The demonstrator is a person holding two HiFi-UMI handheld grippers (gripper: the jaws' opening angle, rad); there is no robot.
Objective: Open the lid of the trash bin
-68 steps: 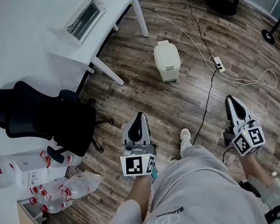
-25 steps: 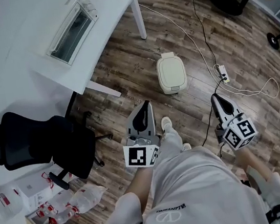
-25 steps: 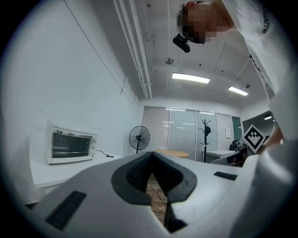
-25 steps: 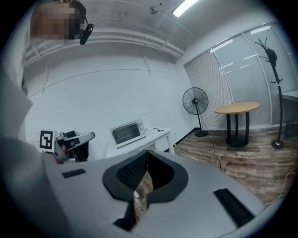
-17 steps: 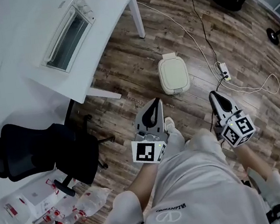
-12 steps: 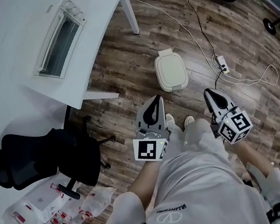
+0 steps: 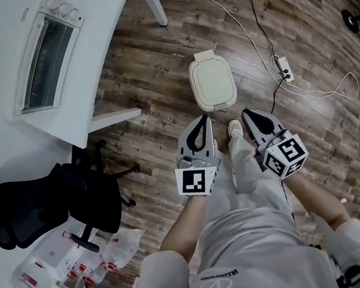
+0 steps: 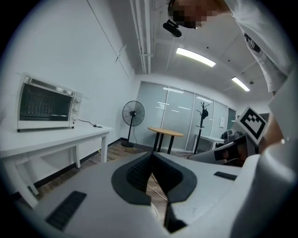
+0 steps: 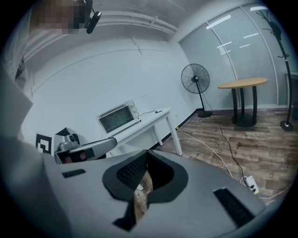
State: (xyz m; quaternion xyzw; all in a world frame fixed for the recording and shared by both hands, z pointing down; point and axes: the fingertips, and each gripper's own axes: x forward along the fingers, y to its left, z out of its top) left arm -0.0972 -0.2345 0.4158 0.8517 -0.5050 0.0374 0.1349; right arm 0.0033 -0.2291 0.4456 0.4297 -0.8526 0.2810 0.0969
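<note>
Head view: the bin (image 7: 212,81) stands on the floor (image 7: 136,66), lid (image 7: 215,90) down, just ahead of the left gripper (image 7: 199,125) and right gripper (image 7: 251,118).

Left gripper view: fingers (image 8: 138,173) pressed together, empty.

Right gripper view: fingers (image 9: 132,171) together too, holding nothing.

1. The trash bin (image 7: 213,83) is small and cream-coloured, with a rounded-rectangular outline as seen from above in the head view.
2. Its lid (image 7: 213,79) is down, lying flat and covering the whole top. A narrow hinge piece shows at the edge farthest from the fingers.
3. The bin stands upright on the wooden floor (image 7: 144,78).
4. It lies just ahead of both pairs of fingers, slightly right of the left gripper (image 7: 201,121) and left of the right gripper (image 7: 248,114). Its near edge falls between the two sets of fingertips, and no finger touches it.
</note>
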